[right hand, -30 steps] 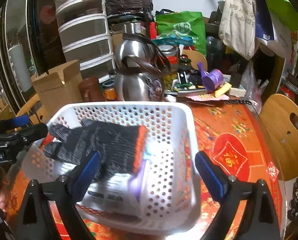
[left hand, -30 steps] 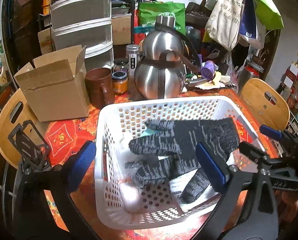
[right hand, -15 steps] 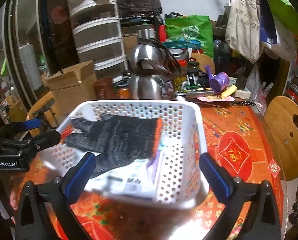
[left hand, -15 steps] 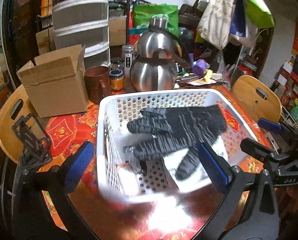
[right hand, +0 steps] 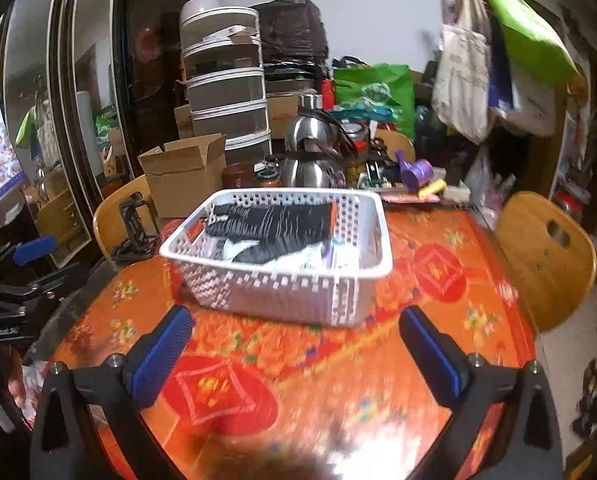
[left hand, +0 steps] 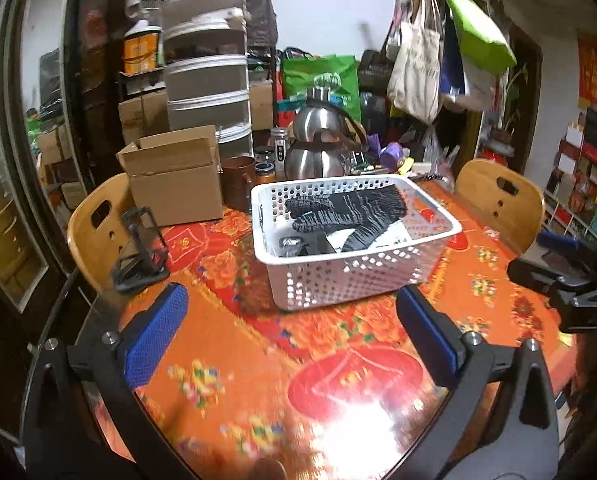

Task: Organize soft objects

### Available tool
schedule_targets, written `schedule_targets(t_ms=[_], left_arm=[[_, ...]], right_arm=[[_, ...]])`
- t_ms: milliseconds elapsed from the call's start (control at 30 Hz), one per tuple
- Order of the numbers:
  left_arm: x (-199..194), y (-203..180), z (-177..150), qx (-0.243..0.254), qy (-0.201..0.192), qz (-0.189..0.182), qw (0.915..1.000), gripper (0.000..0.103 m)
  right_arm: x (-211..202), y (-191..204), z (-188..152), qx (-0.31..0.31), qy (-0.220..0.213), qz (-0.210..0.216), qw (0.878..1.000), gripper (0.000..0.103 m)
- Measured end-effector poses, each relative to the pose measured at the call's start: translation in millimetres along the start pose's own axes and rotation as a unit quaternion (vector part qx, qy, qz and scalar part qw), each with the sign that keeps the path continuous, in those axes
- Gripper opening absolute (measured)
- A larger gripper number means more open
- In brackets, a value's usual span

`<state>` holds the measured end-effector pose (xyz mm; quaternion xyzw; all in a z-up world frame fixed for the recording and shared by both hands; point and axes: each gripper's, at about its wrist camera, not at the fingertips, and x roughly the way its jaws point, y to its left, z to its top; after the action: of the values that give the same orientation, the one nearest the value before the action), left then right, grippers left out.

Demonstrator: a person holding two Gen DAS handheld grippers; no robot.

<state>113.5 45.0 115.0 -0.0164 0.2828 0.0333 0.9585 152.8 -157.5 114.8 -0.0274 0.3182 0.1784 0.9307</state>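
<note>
On the red tablecloth (right hand: 438, 276), printed characters blur unreadably; both the left gripper (left hand: 290, 336) and right gripper (right hand: 294, 352) gape empty before the white basket (right hand: 298, 292).

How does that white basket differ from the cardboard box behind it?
The white basket is perforated plastic; the cardboard box is solid brown card. The basket is low and wide, with a dark knit glove lying in it; the box stands taller, flaps up, contents hidden. Both are open-topped and sit on the orange tablecloth.

A table (left hand: 338, 360) in an orange floral cloth carries a white basket (left hand: 362, 276) mid-table, a cardboard box (left hand: 178, 196) and steel kettle (left hand: 318, 152) near its far edge.
</note>
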Motion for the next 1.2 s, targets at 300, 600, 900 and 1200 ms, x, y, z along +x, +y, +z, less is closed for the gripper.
schedule_targets(t_ms=[300, 600, 900, 1200], left_arm=[[-65.1, -5.1, -25.1, -0.009, -0.005, -0.002, 0.9999, 0.103], [-50.2, -10.1, -15.2, -0.009, 0.004, 0.003, 0.9999, 0.103], [-36.8, -10.9, -14.8, -0.012, 0.008, 0.002, 0.9999, 0.103], [-33.5, -10.4, -18.9, -0.013, 0.012, -0.001, 0.9998, 0.103]], right_arm=[[-61.6, 12.8, -35.5, 0.036, -0.035, -0.048, 0.998, 0.103], [-55.9, 27.8, -34.3, 0.006, -0.025, -0.056, 0.998, 0.103], [-53.2, 32.5, -34.8, 0.001, -0.025, -0.056, 0.998, 0.103], [-49.6, 33.9, -35.7, -0.001, -0.019, -0.055, 0.998, 0.103]])
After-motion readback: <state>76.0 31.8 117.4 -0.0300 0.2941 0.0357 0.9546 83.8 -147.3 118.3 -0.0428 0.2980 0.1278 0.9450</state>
